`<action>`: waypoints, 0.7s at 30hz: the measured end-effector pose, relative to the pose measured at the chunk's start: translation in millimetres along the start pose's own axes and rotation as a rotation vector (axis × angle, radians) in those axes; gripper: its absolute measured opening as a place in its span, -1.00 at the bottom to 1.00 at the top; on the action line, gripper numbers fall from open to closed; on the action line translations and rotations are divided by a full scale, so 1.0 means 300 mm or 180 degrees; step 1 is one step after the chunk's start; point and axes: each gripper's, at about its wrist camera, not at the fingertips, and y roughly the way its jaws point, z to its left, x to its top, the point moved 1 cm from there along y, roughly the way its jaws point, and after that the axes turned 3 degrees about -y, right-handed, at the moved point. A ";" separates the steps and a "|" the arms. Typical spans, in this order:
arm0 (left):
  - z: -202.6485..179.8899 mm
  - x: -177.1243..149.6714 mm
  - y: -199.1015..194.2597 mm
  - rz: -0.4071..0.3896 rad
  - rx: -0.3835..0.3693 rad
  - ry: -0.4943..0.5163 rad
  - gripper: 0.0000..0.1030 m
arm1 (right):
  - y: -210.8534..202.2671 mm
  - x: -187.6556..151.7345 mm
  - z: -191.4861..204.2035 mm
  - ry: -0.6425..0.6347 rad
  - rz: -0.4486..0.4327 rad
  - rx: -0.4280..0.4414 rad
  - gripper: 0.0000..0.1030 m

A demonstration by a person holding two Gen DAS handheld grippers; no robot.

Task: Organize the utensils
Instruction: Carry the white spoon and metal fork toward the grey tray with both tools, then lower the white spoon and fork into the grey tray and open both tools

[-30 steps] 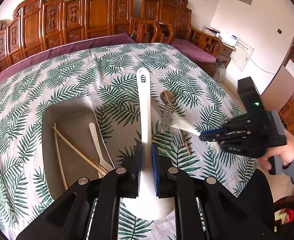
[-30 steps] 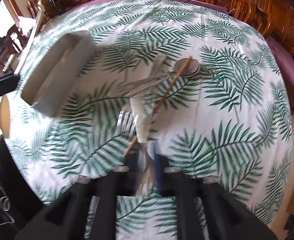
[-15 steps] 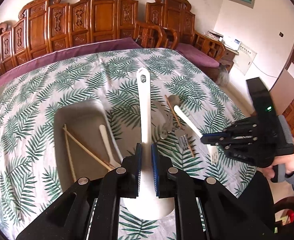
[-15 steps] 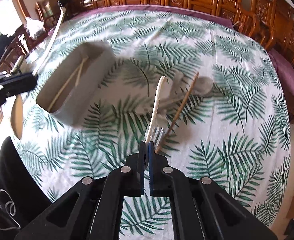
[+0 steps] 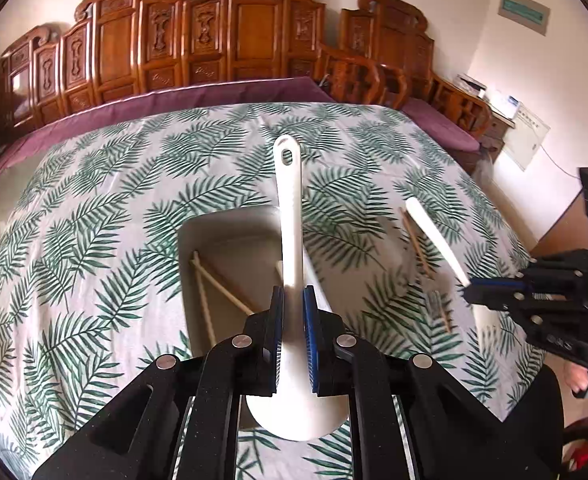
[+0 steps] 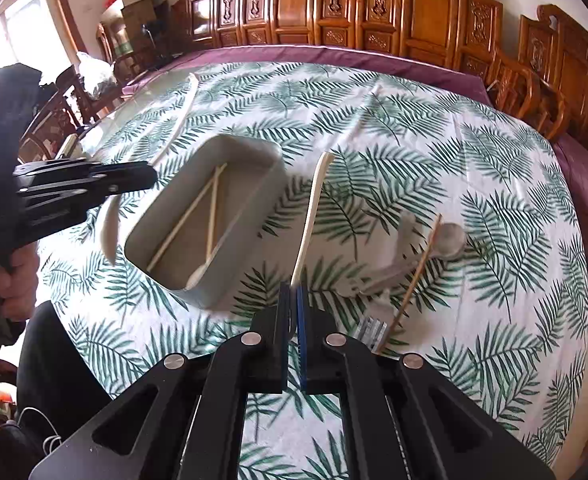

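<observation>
My left gripper (image 5: 293, 304) is shut on a big white rice paddle (image 5: 290, 216), held above the grey bin (image 5: 230, 224); it also shows in the right wrist view (image 6: 142, 176). My right gripper (image 6: 293, 294) is shut on a slim cream spoon (image 6: 312, 216), lifted over the table just right of the bin (image 6: 254, 148). The bin holds two chopsticks (image 6: 190, 216) and a pale spoon (image 6: 198, 274). A metal spoon (image 6: 450, 236), metal forks (image 6: 370, 328) and one wooden chopstick (image 6: 418, 272) lie on the cloth to the right.
The round table wears a palm-leaf cloth (image 5: 94, 200) with a purple edge. Carved wooden chairs (image 5: 198, 40) ring the far side. The other hand and gripper (image 5: 554, 300) show at the right of the left wrist view.
My right gripper has lifted the cream spoon off the utensil pile and carried it left toward the bin. My left gripper has shifted over the bin with the paddle.
</observation>
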 end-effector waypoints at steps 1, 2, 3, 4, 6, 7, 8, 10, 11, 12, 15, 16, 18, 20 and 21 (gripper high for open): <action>0.009 0.002 0.007 0.0005 0.0011 -0.0011 -0.83 | -0.001 0.005 0.008 -0.0002 -0.0010 0.0013 -0.92; 0.018 0.003 0.015 0.0011 0.0024 -0.0025 -0.83 | -0.001 0.010 0.017 -0.0001 -0.0019 0.0032 -0.92; 0.023 0.002 0.019 0.0017 0.0029 -0.0038 -0.83 | 0.001 0.017 0.026 -0.0007 -0.0028 0.0044 -0.92; 0.030 0.002 0.025 0.0025 0.0034 -0.0053 -0.83 | 0.003 0.021 0.035 -0.0016 -0.0032 0.0048 -0.92; 0.043 0.001 0.037 0.0042 0.0049 -0.0077 -0.82 | 0.007 0.027 0.050 -0.0033 -0.0036 0.0060 -0.92; 0.051 -0.001 0.045 0.0059 0.0048 -0.0093 -0.82 | 0.010 0.029 0.056 -0.0038 -0.0036 0.0065 -0.92; 0.056 -0.004 0.054 0.0079 0.0043 -0.0106 -0.82 | 0.014 0.033 0.062 -0.0041 -0.0033 0.0074 -0.92; 0.061 -0.010 0.065 0.0101 0.0053 -0.0117 -0.82 | 0.021 0.039 0.072 -0.0045 -0.0036 0.0083 -0.92; 0.065 -0.012 0.071 0.0113 0.0053 -0.0129 -0.82 | 0.023 0.041 0.075 -0.0045 -0.0035 0.0089 -0.92; 0.067 -0.013 0.076 0.0122 0.0059 -0.0143 -0.82 | 0.028 0.045 0.079 -0.0043 -0.0032 0.0093 -0.92; 0.080 -0.015 0.081 0.0117 0.0064 -0.0183 -0.82 | 0.040 0.051 0.089 -0.0051 -0.0026 0.0106 -0.92; 0.084 -0.016 0.079 0.0114 0.0065 -0.0196 -0.82 | 0.044 0.053 0.094 -0.0055 -0.0025 0.0111 -0.92; 0.088 -0.018 0.071 0.0100 0.0076 -0.0205 -0.81 | 0.050 0.060 0.104 -0.0065 -0.0028 0.0119 -0.92; 0.094 -0.019 0.061 0.0074 0.0094 -0.0205 -0.81 | 0.056 0.070 0.111 -0.0065 -0.0038 0.0131 -0.92; 0.098 -0.022 0.050 0.0055 0.0103 -0.0206 -0.81 | 0.060 0.076 0.117 -0.0058 -0.0049 0.0141 -0.92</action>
